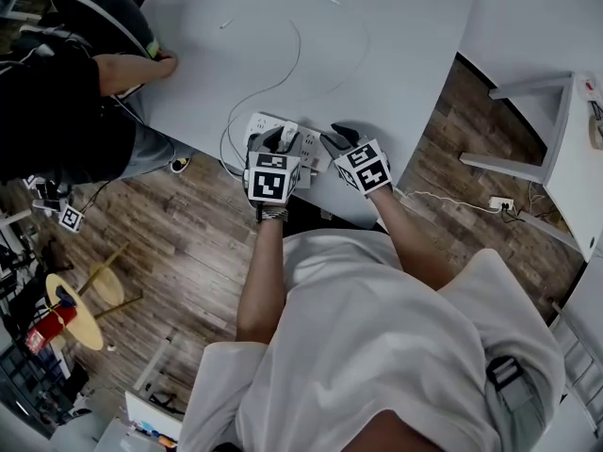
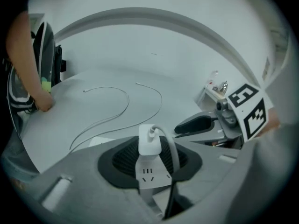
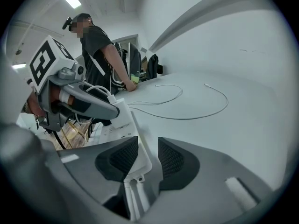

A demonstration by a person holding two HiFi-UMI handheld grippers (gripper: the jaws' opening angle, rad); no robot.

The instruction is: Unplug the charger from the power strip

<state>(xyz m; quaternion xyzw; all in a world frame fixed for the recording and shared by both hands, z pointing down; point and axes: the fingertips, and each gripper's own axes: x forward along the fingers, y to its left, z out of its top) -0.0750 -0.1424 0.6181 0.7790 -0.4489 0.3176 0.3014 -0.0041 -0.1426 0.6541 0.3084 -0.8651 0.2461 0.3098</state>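
left hand-held gripper (image 2: 150,154): clamped on the charger (image 2: 149,141), a pad either side of its white block, as best the views show.
right hand-held gripper (image 3: 145,148): jaws spread, astride the cord end of the power strip (image 3: 122,130), with a sliver of gap on one side, so no pinch there.
charger's place: upright, plugged into the power strip by the near edge of the table (image 1: 405,36), its white cable (image 2: 169,146) arching off the top.
risk, strip lifts: here's the worry. the strip is only straddled, so a pull could drag the whole strip up with the charger.
risk, slip: it's a smooth block, and a tilted pull could slide the pads off or bend the pins.
risk, cable: the arch sits right by one pad and could snag.
writing: none legible, just black-and-white square markers (image 1: 270,182) on the cubes and bare socket slots (image 2: 148,172).
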